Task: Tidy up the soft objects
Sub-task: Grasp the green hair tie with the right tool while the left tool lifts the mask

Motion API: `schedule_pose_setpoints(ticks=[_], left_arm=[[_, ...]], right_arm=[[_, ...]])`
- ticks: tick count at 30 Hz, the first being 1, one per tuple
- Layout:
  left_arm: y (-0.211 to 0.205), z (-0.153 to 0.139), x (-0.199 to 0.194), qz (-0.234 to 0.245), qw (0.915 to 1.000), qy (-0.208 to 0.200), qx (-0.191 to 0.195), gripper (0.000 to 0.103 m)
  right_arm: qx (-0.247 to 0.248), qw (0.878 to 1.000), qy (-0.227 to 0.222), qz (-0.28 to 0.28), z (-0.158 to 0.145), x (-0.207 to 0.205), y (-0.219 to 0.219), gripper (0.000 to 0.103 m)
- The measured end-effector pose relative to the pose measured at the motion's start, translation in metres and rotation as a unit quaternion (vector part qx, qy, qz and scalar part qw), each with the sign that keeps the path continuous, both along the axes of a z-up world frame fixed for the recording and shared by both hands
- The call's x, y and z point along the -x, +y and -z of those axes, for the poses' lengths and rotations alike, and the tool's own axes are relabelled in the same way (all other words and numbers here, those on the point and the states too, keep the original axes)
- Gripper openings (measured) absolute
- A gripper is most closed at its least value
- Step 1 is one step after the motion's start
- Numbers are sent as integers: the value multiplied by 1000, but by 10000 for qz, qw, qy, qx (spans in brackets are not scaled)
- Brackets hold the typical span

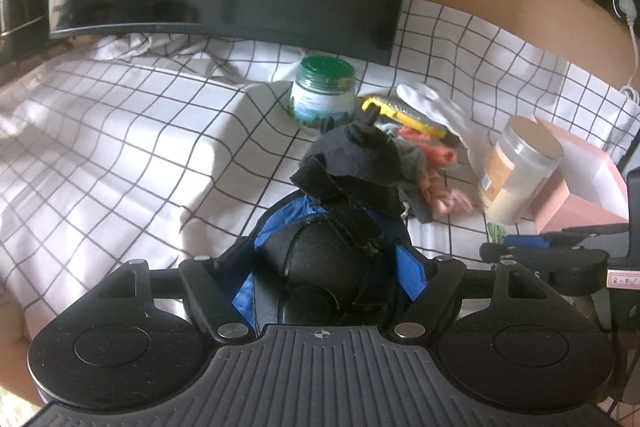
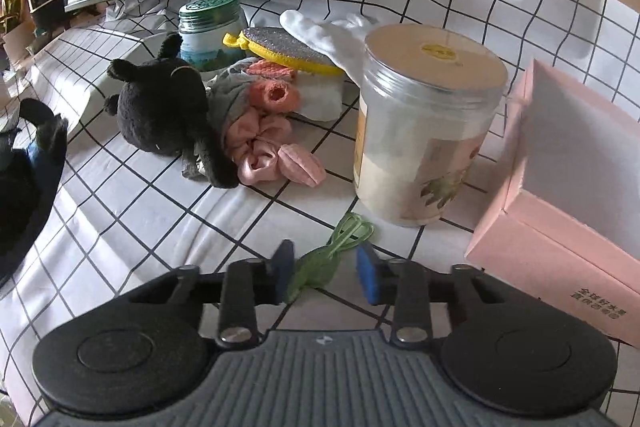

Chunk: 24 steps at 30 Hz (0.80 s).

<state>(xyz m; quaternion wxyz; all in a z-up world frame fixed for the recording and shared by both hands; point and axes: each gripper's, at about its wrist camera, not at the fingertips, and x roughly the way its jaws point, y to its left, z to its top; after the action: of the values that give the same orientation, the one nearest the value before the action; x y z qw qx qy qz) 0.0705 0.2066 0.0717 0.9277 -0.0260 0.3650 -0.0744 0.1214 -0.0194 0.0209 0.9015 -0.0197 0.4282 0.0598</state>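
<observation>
Right tool [image 2: 325, 273]: jaws stand moderately wide and hold nothing. Its blue-padded fingers [image 2: 367, 277] straddle a small green translucent looped hair tie [image 2: 320, 263] lying flat on the white black-grid cloth over the tabletop [image 2: 132, 211]. The tie's knotted body sits between the pads, nearer the left one and possibly touching it; contact cannot be confirmed. Its long axis runs from near-left to far-right, with the open loops [image 2: 354, 227] pointing away toward the base of the clear plastic jar with a tan lid [image 2: 424, 123]. The axis therefore lies roughly along the fingers, not across them, so closing the jaws would, in my judgement, pinch the narrow body sideways.

Left tool [image 1: 332, 227]: the left wrist view shows it clamped on a bundle of black fabric with a hook-and-loop strap [image 1: 352, 167], held above the cloth. It is occupied and lies to the left, so the right tool is plainly the nearer one for the tie.

Further out, to the far left of the tie, is the soft pile: a black plush toy with ears [image 2: 160, 107], grey cloth [image 2: 230, 99], a pink satin scrunchie [image 2: 256, 147] and coral knitted pieces [image 2: 274, 95], all touching. A green-lidded glass jar [image 2: 210, 27] stands behind the pile; a pink cardboard box [image 2: 568, 195] stands to the right.
</observation>
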Motion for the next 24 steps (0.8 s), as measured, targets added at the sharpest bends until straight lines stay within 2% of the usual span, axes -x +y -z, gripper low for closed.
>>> schedule_pose_setpoints(ticks=[4,5,6,8,12,16,24], left_arm=[[-5,-2,-2,49,10000,-25,-1,80],[-6,-3,-2,78,10000,-33,-2,80],[-8,-4,-3,125,9999,-40,-9,80],[-12,-5,-3,211,9998,-36,-20,80],[-27,-3,-1,569,9984,61,-27,80],[-42,2,0,931,9955,157,-54,80],[-57,2,-4,1085,9940,129,-32,80]], right_arm=[[-17,10000,45,-86,-3,9,-5,22],[-7,9999,44,-115,-5,11,-6,19],[-12,9998,62,-166,-6,14,-7,12],[-52,9996,97,-267,-12,23,-11,8],[-27,9989,15,-467,-26,43,-19,8],[-39,9992,-19,-394,-38,60,-33,7],[94,9999,-42,-72,-37,77,-51,7]])
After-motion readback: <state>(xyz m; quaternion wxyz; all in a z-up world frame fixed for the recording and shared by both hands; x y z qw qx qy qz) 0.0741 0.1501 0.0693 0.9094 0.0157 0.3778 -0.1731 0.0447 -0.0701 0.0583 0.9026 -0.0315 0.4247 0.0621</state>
